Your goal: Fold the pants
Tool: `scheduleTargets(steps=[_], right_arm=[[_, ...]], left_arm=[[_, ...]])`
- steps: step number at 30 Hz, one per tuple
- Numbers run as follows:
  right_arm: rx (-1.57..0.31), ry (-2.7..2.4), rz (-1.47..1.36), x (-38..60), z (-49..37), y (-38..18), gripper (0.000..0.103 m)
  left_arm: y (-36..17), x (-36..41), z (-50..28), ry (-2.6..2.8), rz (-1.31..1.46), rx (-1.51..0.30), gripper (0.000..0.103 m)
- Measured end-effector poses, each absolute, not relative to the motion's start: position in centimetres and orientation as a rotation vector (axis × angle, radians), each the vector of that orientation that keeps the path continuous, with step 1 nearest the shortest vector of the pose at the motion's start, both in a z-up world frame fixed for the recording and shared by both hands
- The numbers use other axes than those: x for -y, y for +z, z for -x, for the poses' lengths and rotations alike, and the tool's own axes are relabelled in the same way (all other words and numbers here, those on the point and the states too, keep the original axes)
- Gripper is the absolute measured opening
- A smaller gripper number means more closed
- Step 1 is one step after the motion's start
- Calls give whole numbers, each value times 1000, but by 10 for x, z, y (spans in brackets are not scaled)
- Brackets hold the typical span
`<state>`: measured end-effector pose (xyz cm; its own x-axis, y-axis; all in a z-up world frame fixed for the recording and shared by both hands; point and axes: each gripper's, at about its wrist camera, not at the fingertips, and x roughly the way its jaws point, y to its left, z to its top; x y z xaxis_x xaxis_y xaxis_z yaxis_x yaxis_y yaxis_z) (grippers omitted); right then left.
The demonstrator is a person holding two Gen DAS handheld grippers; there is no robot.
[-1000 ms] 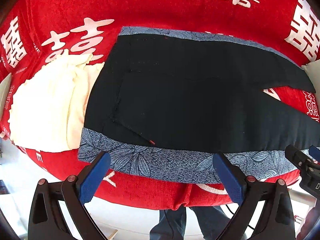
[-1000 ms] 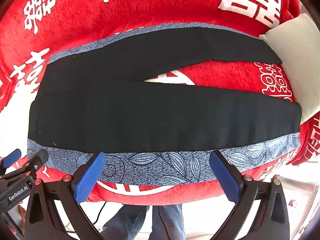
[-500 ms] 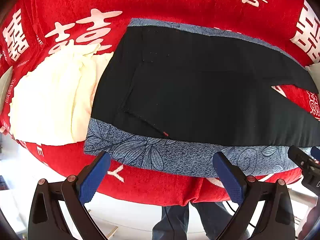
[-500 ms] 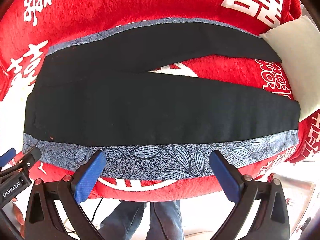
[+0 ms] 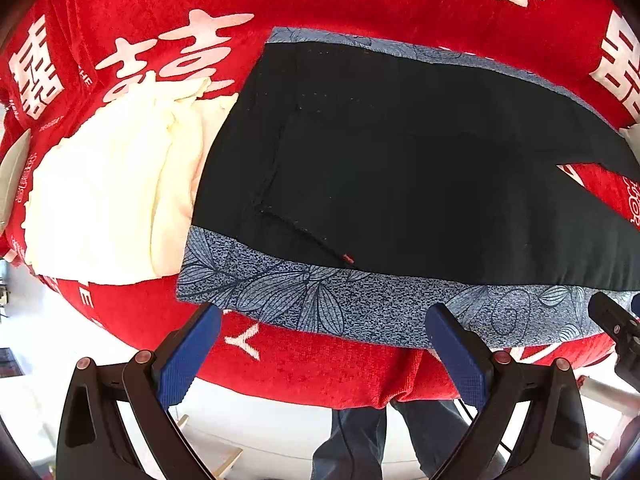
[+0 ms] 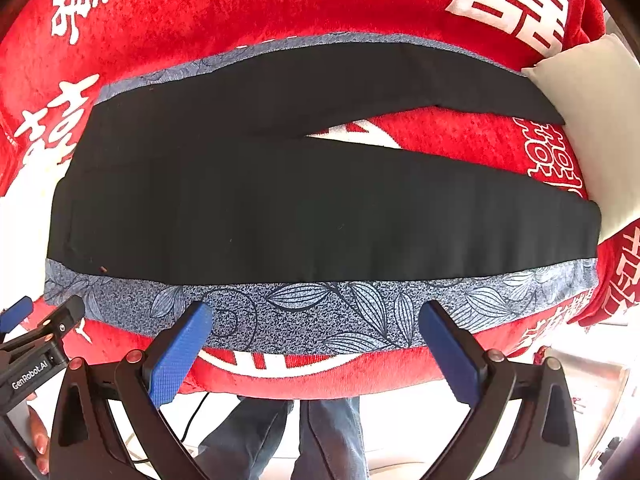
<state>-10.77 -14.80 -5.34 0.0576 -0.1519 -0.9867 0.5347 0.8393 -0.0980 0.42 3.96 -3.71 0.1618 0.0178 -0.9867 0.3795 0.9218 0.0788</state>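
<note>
One pants [image 6: 304, 208], two spread legs; two hand-held grippers gaping.

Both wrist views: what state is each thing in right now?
Pants: spread flat, unfolded, legs apart in a V.
Cream cloth: rumpled, beside the waistband.
Pillow: lying by the leg ends.
Left gripper: open, holding nothing.
Right gripper: open, holding nothing.
</note>
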Motion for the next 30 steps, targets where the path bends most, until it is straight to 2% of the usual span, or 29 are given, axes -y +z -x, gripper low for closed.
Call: scheduleTargets(steps=[30], right_arm=[[-1445,-503,-398,147,117,-64,103]], left_arm=[[-41,-49,-11,-293,-258,-1414,102]])
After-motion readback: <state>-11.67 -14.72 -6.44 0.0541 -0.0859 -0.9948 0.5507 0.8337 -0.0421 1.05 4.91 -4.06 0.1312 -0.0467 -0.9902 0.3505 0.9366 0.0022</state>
